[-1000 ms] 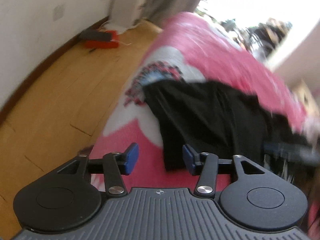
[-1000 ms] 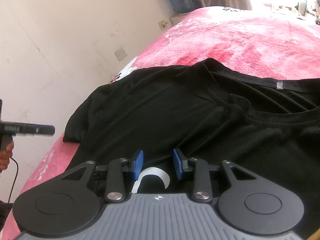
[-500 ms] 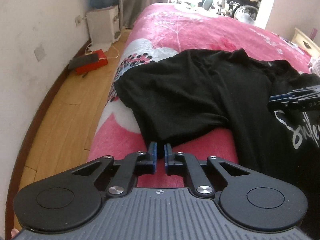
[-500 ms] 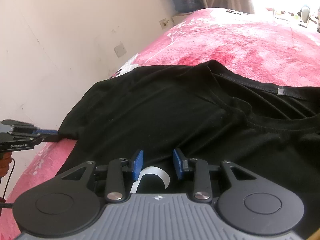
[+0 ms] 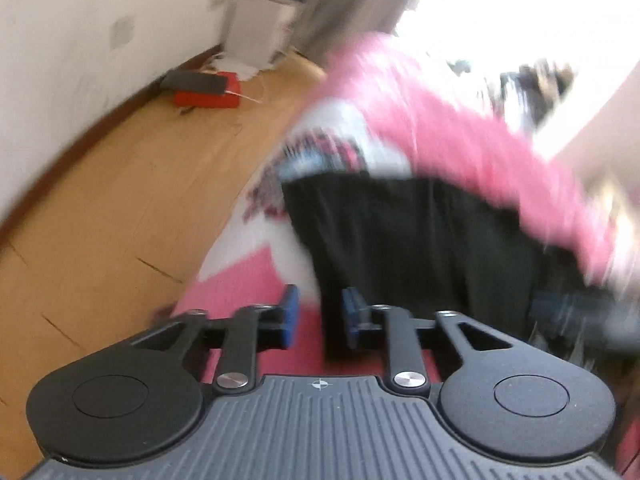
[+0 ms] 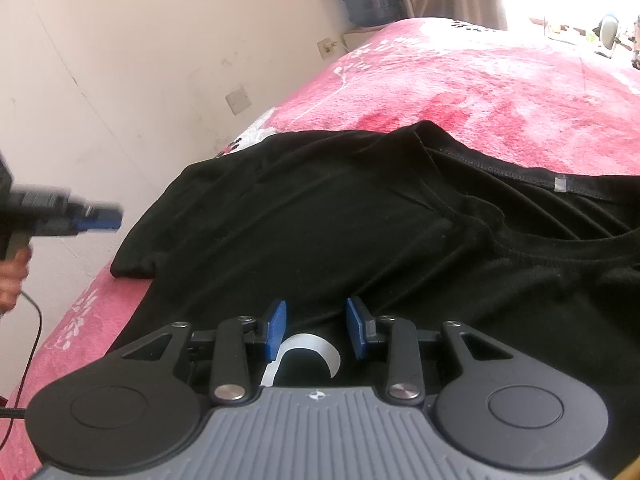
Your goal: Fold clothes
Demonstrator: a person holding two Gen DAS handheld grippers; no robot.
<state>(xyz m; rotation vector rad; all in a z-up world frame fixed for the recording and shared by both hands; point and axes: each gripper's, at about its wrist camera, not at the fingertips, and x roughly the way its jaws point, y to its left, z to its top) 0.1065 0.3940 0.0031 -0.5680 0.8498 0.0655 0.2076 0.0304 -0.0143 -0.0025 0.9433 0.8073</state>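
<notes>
You can read no text here; the white print on the black shirt, lower centre, shows only a curved stroke.

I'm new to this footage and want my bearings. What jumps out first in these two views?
A black T-shirt lies spread over a bright pink bedspread, its neckline toward the right of the right wrist view. The right gripper hovers over the shirt's white print with nothing between its pads, while the left gripper, jaws opening, sits at the shirt's near edge in a blurred view. A red box lies on the wooden floor.
</notes>
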